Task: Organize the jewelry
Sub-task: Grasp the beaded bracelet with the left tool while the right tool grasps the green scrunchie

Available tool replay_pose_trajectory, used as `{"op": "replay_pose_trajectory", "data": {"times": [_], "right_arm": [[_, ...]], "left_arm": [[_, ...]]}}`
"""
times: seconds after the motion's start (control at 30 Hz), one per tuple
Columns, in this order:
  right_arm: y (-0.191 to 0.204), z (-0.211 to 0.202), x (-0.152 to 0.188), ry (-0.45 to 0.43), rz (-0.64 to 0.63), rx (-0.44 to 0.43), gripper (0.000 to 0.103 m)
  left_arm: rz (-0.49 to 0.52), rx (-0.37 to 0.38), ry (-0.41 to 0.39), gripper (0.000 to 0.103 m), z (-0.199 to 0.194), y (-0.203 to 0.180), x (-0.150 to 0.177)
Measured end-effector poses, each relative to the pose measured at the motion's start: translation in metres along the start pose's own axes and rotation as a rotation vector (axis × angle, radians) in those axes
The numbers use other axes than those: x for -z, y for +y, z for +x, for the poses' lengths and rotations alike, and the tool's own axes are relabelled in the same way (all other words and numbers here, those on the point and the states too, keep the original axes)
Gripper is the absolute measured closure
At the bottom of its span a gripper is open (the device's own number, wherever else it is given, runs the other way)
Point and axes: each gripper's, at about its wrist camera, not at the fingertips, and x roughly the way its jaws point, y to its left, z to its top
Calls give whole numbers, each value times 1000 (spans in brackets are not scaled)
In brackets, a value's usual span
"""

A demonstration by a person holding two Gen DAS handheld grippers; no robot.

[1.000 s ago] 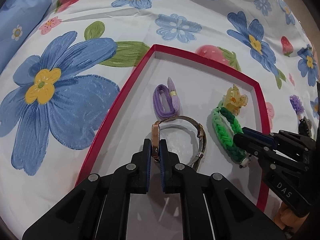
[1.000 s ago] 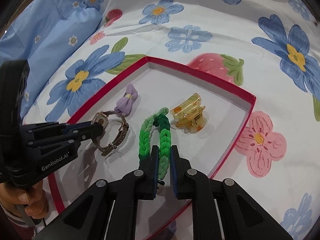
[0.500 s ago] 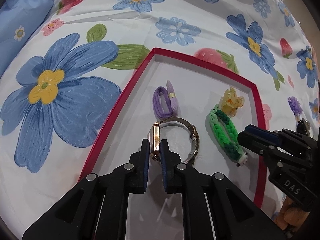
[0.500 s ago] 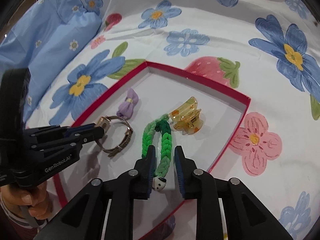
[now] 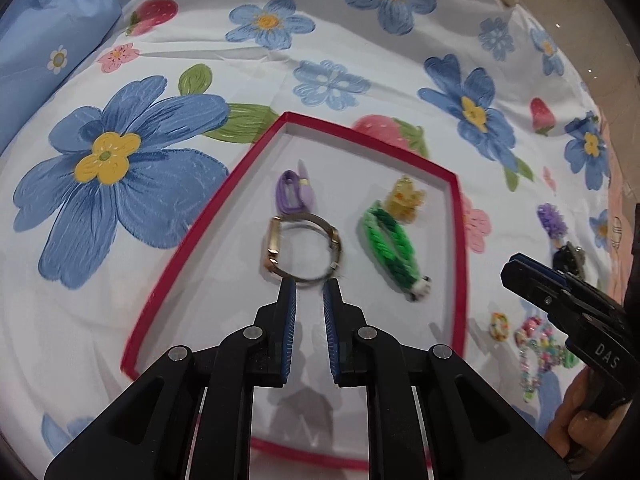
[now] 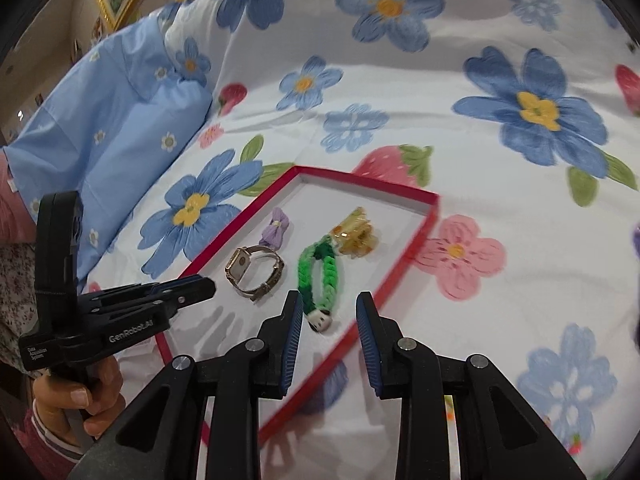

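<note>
Both my grippers are letting go over the red box (image 5: 172,276).

My left gripper (image 5: 309,294) and right gripper (image 6: 329,307) are opening, nothing between their fingers; the watch (image 5: 302,246) and green bracelet (image 6: 319,270) lie inside the box, side by side.

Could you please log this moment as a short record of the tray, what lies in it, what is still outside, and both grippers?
surface: floral sheet
tray: red rim, white floor
in tray: watch, green bracelet, purple bow, yellow claw clip
outside tray: bead bracelet, small ring, purple piece
left gripper: opening, empty, watch just ahead
right gripper: opening, empty, above bracelet's end
</note>
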Motion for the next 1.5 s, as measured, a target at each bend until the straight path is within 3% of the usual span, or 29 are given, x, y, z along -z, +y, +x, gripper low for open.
{"op": "replay_pose_trajectory", "data": {"times": [0.23,0.53,1.13,1.5], "right_arm": [[-27,-39,20,-52,68,26,72],[-77,-87,57,-82,153,120,72],[-151,-161,111,-135,300,254,69],[-171,-171,140,-113,352,272,66]], "left_arm": [[1,63,-24,91,-22,-24,17],[65,136,-12,87,-32,-69,35],[206,192,50,82,-21,-142,57],[308,233,121,81,-5,-181,75]]}}
